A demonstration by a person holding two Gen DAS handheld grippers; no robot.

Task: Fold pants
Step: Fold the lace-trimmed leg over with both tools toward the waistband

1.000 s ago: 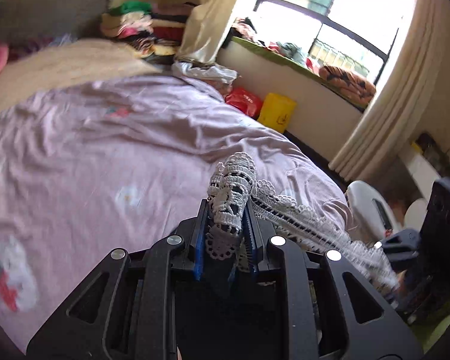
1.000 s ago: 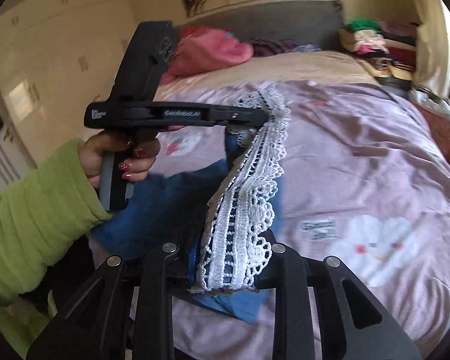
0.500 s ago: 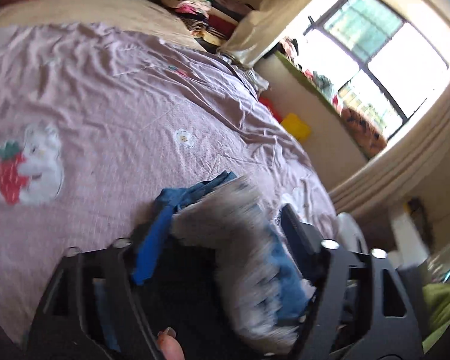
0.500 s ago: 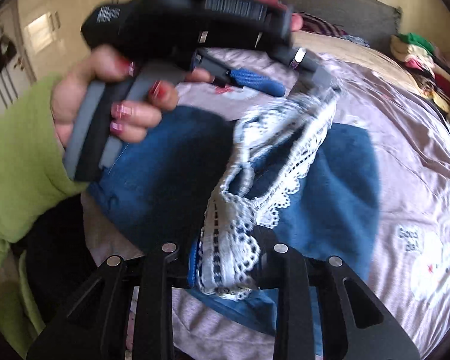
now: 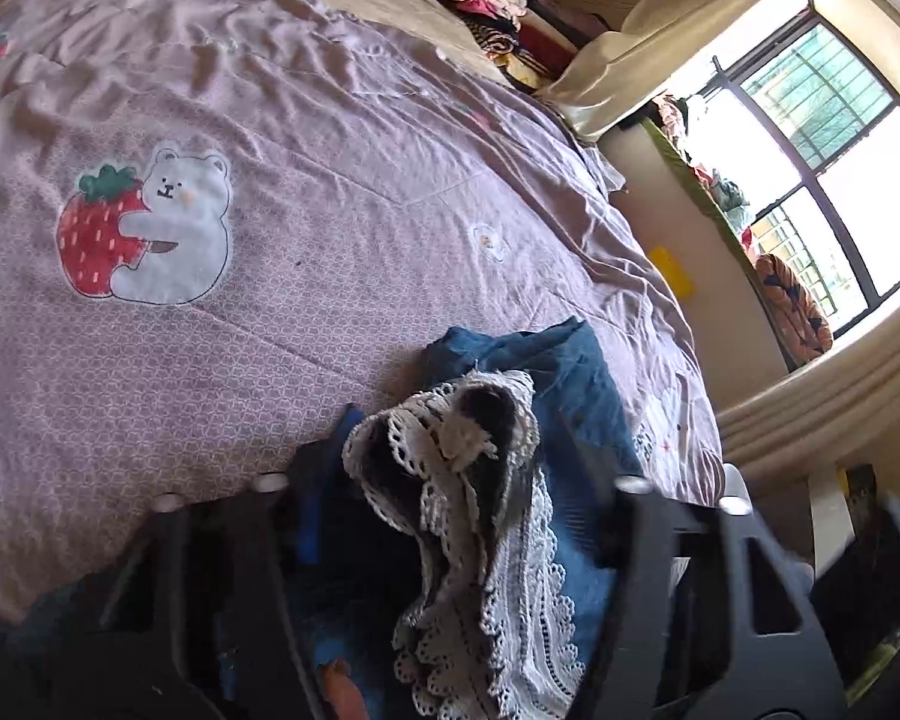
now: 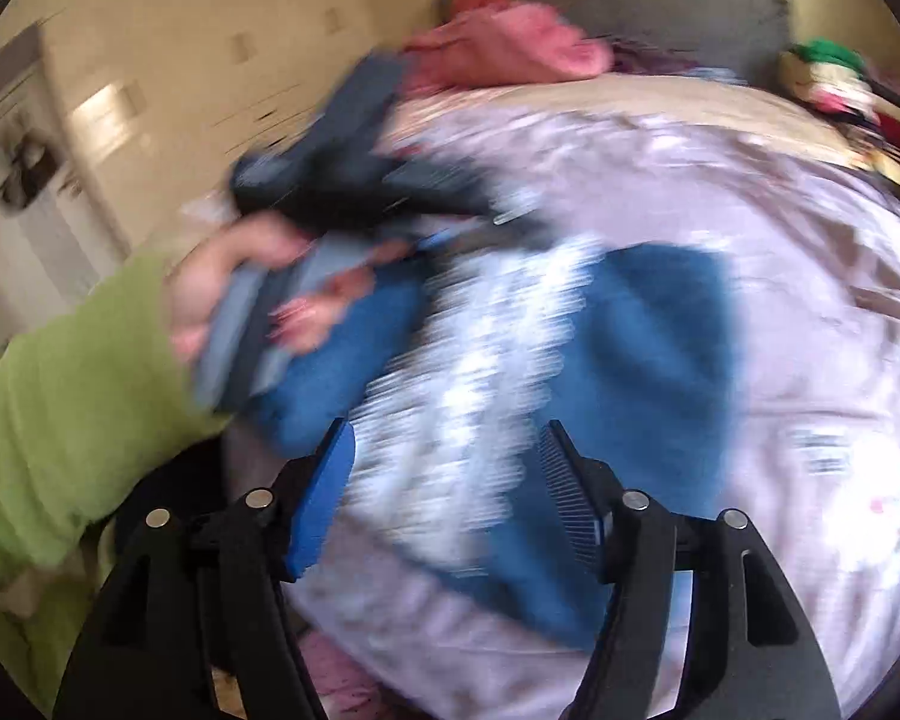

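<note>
The right wrist view is heavily motion-blurred: edges of cloth, hand and tool smear, and fine detail cannot be read. The left wrist view is sharp in its upper part, but its lower part is dark and blurred, and the left gripper's [image 5: 468, 516] fingers are largely covered by fabric.

Task item: the blue denim pants with white crochet lace trim [image 5: 576, 396] lie bunched on the pink patterned bedsheet with a bear-and-strawberry print [image 5: 306, 276], near its lower edge. In the left wrist view the lace band drapes over and between the left gripper's fingers; one blue pad [image 5: 312, 516] shows at the left side, the other is hidden. The left jaws are closing with lace between them; pad contact with the cloth cannot be confirmed.

Right gripper [image 6: 444, 480]: jaws spread wide and opening. Both blue pads [image 6: 321, 498] stand clear of the cloth; blurred lace and denim lie beyond and between them, not pinched.

In the right wrist view, a hand [image 6: 234, 282] in a lime-green sleeve [image 6: 72, 396] holds the left gripper above the pants; its tip region is too smeared to read.
</note>
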